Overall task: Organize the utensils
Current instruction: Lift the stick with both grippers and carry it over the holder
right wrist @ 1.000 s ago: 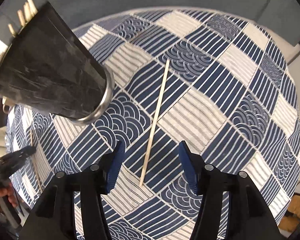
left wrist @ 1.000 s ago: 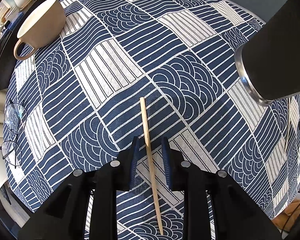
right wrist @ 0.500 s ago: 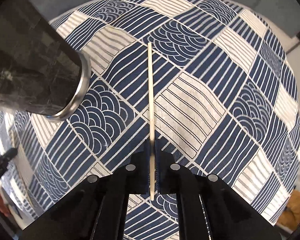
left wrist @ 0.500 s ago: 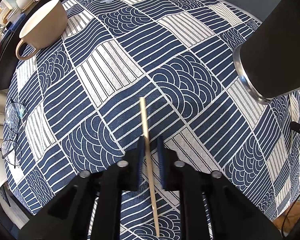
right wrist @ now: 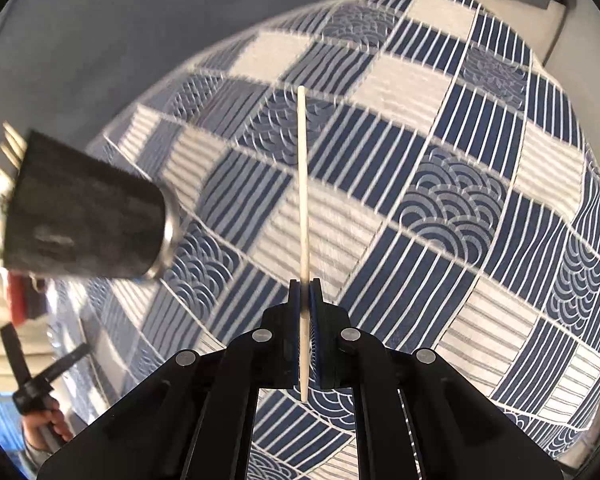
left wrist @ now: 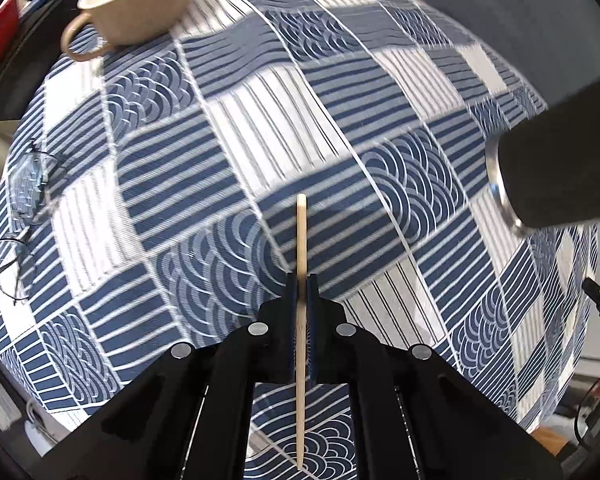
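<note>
Both grippers clamped on chopsticks above the blue-and-white patterned counter (left wrist: 260, 128).

Left gripper (left wrist: 301, 300) jaws closed on a pale wooden chopstick (left wrist: 301, 240); right gripper (right wrist: 305, 300) likewise holds a slim light wooden stick (right wrist: 302, 184). Judged light, stiff, smooth; mid-shaft grip prevents pivoting. Black cylindrical holder (right wrist: 84, 216) nearby.

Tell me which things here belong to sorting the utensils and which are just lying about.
Part of the job:
- chopstick in the left gripper
- chopstick in the right gripper
- black utensil holder with sticks already in it

Just lying about:
- beige cup
- glasses at the edge of the patterned tablecloth
</note>
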